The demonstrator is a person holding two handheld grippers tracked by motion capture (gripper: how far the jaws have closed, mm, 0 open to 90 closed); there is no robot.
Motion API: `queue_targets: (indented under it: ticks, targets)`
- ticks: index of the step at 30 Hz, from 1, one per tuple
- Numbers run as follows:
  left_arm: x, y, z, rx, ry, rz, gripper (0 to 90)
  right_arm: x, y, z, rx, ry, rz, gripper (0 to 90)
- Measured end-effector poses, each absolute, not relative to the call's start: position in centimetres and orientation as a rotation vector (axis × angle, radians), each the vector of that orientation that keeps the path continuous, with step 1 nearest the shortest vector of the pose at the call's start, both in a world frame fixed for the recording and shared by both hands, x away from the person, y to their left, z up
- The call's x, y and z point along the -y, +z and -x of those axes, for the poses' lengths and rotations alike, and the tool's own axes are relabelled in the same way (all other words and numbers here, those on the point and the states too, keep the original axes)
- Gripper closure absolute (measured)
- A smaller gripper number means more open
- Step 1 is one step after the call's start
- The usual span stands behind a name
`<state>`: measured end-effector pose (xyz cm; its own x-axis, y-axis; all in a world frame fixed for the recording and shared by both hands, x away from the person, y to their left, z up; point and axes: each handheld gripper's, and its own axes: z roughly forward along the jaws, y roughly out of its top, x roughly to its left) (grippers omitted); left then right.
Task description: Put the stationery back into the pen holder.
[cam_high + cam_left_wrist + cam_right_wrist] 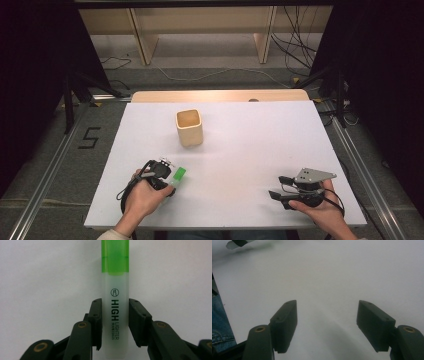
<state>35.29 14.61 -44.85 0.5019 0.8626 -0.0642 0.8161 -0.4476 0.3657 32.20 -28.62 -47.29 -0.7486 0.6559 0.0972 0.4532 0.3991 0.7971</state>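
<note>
A highlighter [115, 302] with a translucent white barrel and a green cap [179, 174] lies near the front left of the white table. My left gripper [167, 181] is shut on its barrel, both pads pressing its sides, cap pointing away from the hand [115, 320]. A beige square cup [189, 127] stands upright and open, farther back near the table's middle. My right gripper [278, 187] rests at the front right, pointing left; its jaws stand wide apart with nothing between them [327, 327].
The white table top [250, 145] spreads broadly between the cup and both hands. A wooden edge [220, 95] runs along its far side. Cables lie on the floor beyond, and metal rails [45, 170] flank the table. Blue jeans [219, 335] show beside the near edge.
</note>
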Motion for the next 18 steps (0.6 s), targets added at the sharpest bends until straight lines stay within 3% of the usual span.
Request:
queue_targets:
  ticks: [18]
  targets:
    - [-14.97, -44.31, -35.42, -1.364, 0.233, -2.278, 66.2, 28.73, -47.26, -32.23, -2.421, 1.275, -0.984, 33.5]
